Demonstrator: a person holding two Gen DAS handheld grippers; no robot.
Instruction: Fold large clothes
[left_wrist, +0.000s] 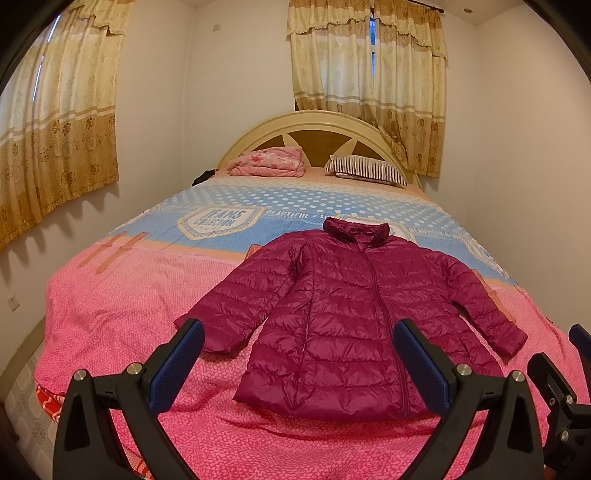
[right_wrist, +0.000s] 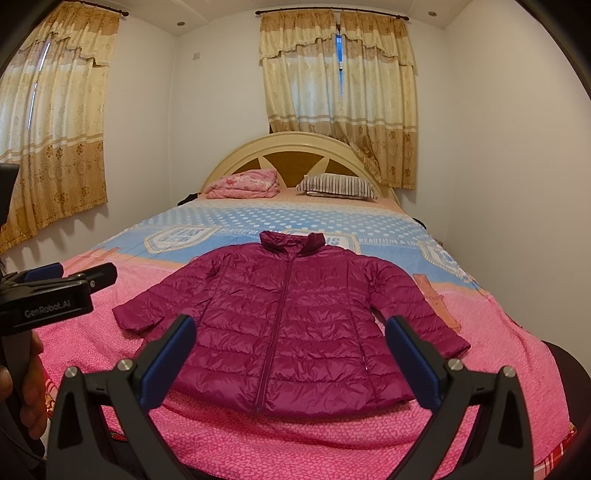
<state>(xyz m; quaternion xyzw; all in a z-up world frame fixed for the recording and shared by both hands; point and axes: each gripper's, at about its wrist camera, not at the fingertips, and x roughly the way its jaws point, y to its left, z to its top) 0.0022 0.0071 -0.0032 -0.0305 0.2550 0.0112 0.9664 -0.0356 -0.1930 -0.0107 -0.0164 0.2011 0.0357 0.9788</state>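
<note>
— On the bed (left_wrist: 110, 332), what is seen laid out?

— A magenta quilted puffer jacket (left_wrist: 351, 314) is spread flat, front up and zipped, on the pink patterned part of the bedspread (right_wrist: 498, 369). Its collar is pointed toward the headboard (left_wrist: 314, 125) and reaches onto the blue dotted band. Both sleeves are angled outward and down, and the hem is turned toward the foot of the bed.

— How are the fingers held?

— The left gripper (left_wrist: 299, 354) is held above the foot of the bed with its blue-padded fingers (left_wrist: 184, 350) spread wide; nothing is gripped between them. The right gripper (right_wrist: 291, 350) is likewise held wide apart and bare, with the jacket's lower half framed between its fingers (right_wrist: 177, 350). No contact with the jacket is shown for either one.

— What else is visible?

— A folded pink blanket (left_wrist: 267, 162) and a striped pillow (left_wrist: 365, 168) are placed by the headboard. Gold patterned curtains (right_wrist: 340, 92) are hung over two windows. In the right wrist view, the left gripper is seen at the left edge, held by a hand (right_wrist: 29, 384).
</note>
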